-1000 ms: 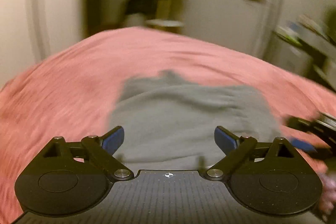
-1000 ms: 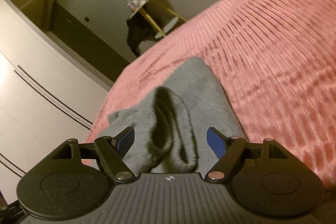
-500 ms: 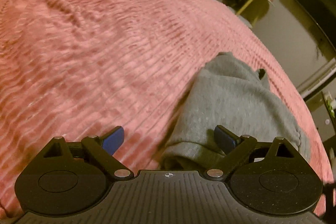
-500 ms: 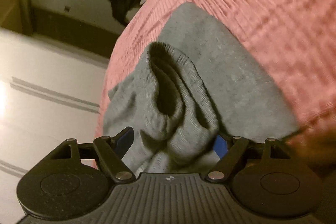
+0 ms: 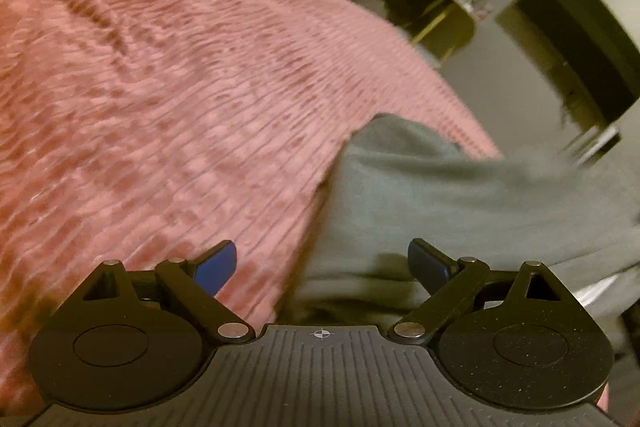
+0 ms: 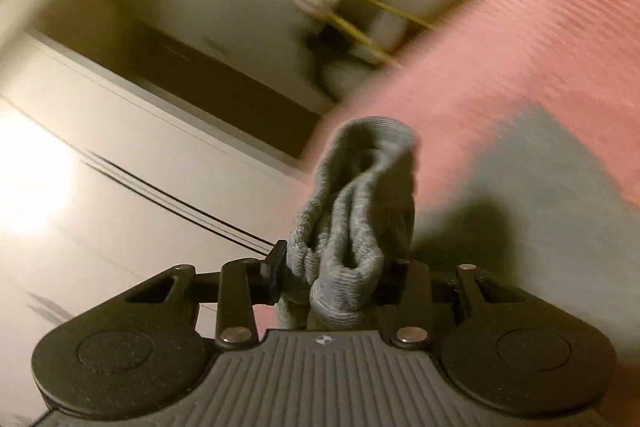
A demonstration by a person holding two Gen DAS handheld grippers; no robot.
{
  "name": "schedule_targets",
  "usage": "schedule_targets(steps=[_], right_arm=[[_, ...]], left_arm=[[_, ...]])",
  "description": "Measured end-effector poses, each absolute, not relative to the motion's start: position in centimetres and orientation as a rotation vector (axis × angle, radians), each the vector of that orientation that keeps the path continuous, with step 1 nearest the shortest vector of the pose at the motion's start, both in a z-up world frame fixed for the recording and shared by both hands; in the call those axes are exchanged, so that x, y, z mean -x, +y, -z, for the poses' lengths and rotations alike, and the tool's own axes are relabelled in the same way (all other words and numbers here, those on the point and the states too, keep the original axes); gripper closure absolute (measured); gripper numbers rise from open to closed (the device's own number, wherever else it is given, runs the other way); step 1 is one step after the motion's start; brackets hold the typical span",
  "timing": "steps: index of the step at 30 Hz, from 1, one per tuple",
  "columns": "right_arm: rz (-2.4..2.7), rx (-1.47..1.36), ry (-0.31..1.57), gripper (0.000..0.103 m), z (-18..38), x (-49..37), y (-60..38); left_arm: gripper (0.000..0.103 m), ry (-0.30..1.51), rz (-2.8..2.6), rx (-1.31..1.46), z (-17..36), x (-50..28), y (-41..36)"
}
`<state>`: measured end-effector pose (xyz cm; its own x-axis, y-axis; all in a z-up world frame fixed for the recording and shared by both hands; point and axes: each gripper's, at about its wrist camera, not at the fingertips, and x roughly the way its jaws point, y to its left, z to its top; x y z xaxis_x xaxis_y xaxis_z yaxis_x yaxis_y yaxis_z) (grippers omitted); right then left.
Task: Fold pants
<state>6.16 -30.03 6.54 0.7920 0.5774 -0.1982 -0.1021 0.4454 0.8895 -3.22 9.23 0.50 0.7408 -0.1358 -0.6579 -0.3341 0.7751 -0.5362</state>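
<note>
The right gripper (image 6: 340,279) had its jaws clamped on a bunched ribbed cuff of the grey sweatpants (image 5: 460,195) on the pink bedspread (image 5: 160,107), while the left gripper (image 5: 322,263), jaws wide and empty, hung over their near-left edge.

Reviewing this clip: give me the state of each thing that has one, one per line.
Left tongs: open, over the edge of the pants.
Right tongs: shut on a bunched ribbed end of the pants.
Gray pants: partly folded, lying on the pink bedspread.
</note>
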Motion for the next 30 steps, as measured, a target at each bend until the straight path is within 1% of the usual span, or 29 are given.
schedule_targets(steps=[2,3,4,7,9,10,11,12,13,14,16,19,20,21,24,26,30], right_arm=[[-0.507,-1.073,0.394,0.065,-6.6,-5.4,-31.7],[-0.468,-1.042,0.376,0.065,-6.2,-5.1,-32.5],[-0.378,-0.971,0.412,0.065,-5.9,-5.0,-32.8],[-0.069,-0.638,0.634,0.065,-3.2,-6.1,-31.8],[0.034,-0.648,0.798,0.063,0.1,-7.1,-32.0],[0.042,-0.686,0.799,0.061,1.0,-6.8,-32.4],[0.032,-0.738,0.779,0.053,1.4,-6.4,-32.8],[0.023,-0.801,0.771,0.040,1.6,-6.2,-33.3],[0.007,-0.855,0.778,0.034,1.9,-6.0,-33.5],[-0.021,-0.906,0.793,0.028,2.3,-6.1,-33.8],[-0.066,-0.938,0.820,0.027,2.9,-6.2,-33.7],[-0.074,-0.911,0.833,0.028,3.7,-6.2,-33.3],[-0.073,-0.909,0.831,0.035,3.6,-6.2,-33.1],[-0.062,-0.904,0.833,0.058,3.5,-6.3,-33.0],[-0.057,-0.834,0.834,0.063,2.5,-6.8,-32.0],[-0.073,-0.781,0.802,0.064,0.7,-6.8,-31.4],[-0.155,-0.872,0.708,0.065,-2.6,-6.0,-31.2]], left_arm=[[0.007,0.752,-0.103,0.701,-0.5,3.3,9.3],[0.007,0.759,-0.100,0.701,-0.5,3.3,9.3],[0.007,0.767,-0.099,0.700,-0.4,3.2,9.3],[0.007,0.813,-0.076,0.686,0.0,2.5,8.7],[0.007,0.839,-0.071,0.636,-0.1,2.1,8.1],[0.007,0.839,-0.064,0.616,-0.1,2.1,7.9],[0.007,0.833,-0.056,0.599,-0.4,2.2,7.6],[0.007,0.825,-0.052,0.583,-0.5,2.3,7.4],[0.007,0.821,-0.048,0.573,-0.6,2.3,7.2],[0.007,0.823,-0.045,0.568,-0.6,2.3,7.1],[0.007,0.845,-0.045,0.559,-0.4,1.9,6.8],[0.007,0.885,-0.035,0.546,0.0,1.5,6.6],[0.007,0.891,-0.029,0.541,0.0,1.5,6.5],[0.007,0.893,-0.021,0.536,0.0,1.5,6.4],[0.007,0.897,0.031,0.516,-0.3,1.7,5.9],[0.007,0.891,0.085,0.477,-0.6,1.9,5.1],[0.007,0.921,0.122,0.350,-0.7,1.6,2.8]])
